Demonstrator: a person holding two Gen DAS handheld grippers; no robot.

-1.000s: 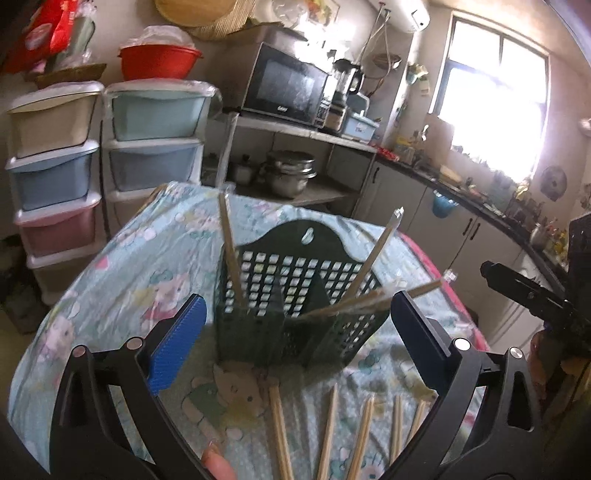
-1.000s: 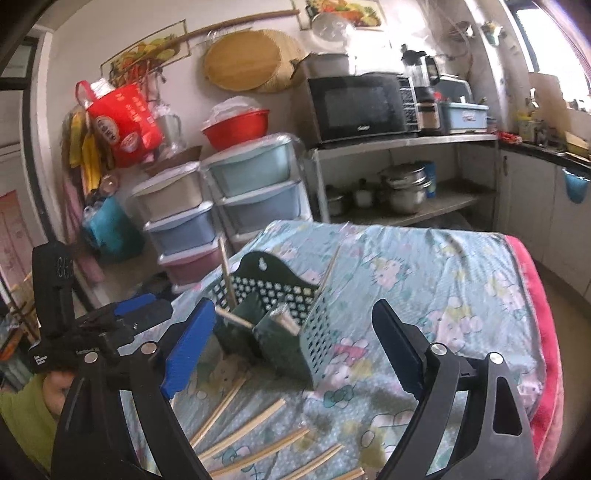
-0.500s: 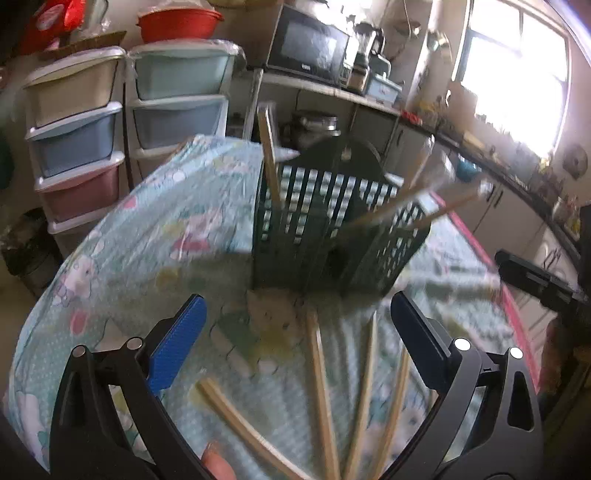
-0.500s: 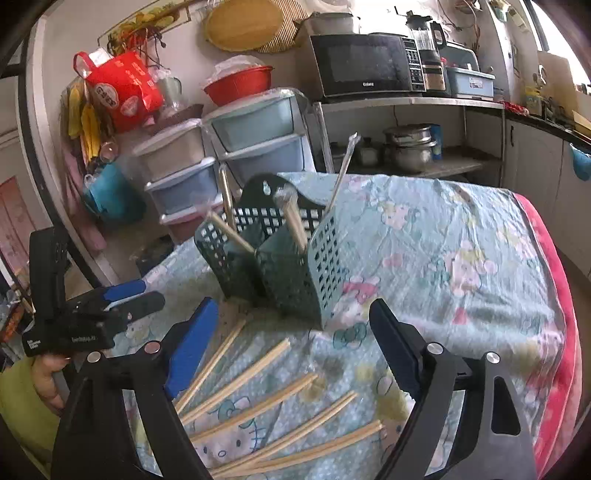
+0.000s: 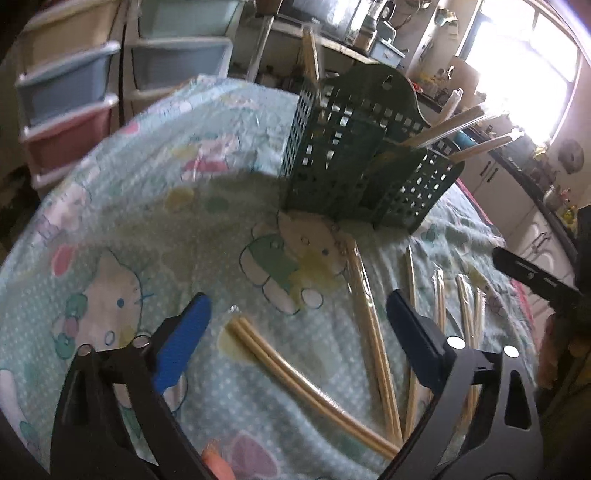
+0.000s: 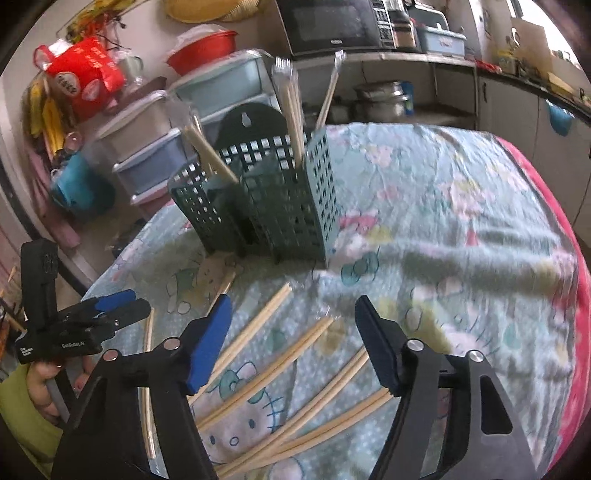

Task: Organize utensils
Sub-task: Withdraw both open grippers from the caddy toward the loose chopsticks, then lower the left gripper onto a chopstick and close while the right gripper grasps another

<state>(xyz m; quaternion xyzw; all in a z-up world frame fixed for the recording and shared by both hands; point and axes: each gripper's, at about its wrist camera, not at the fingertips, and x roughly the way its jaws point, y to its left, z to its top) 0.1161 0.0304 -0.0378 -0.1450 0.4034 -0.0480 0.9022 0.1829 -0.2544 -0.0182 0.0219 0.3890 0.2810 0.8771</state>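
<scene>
A dark green slotted utensil basket (image 5: 354, 162) (image 6: 266, 206) stands on the cartoon-print tablecloth (image 5: 147, 184) with several wrapped chopsticks (image 5: 443, 125) (image 6: 291, 99) leaning in it. More wrapped chopsticks lie loose in front of it. My left gripper (image 5: 298, 297) hovers low over one pair (image 5: 295, 380); its jaws are closing, wide apart, and the pads touch nothing. My right gripper (image 6: 291, 306) hangs over the fanned chopsticks (image 6: 295, 354). Its jaws are closing too and stay clear of the sticks below. Each gripper shows in the other's view: the right gripper (image 5: 535, 277) and the left gripper (image 6: 110, 310).
Stacked plastic drawers (image 5: 66, 92) (image 6: 155, 140) stand behind the table, with a microwave (image 6: 332, 26) on a shelf. The cloth's red border (image 6: 554, 258) marks the table's right edge. A person's hand (image 6: 40, 391) holds the left gripper's handle.
Both grippers have come down toward the table and tipped downward, so the loose chopsticks now lie under the fingers. Both pairs of jaws have narrowed, the right more.
</scene>
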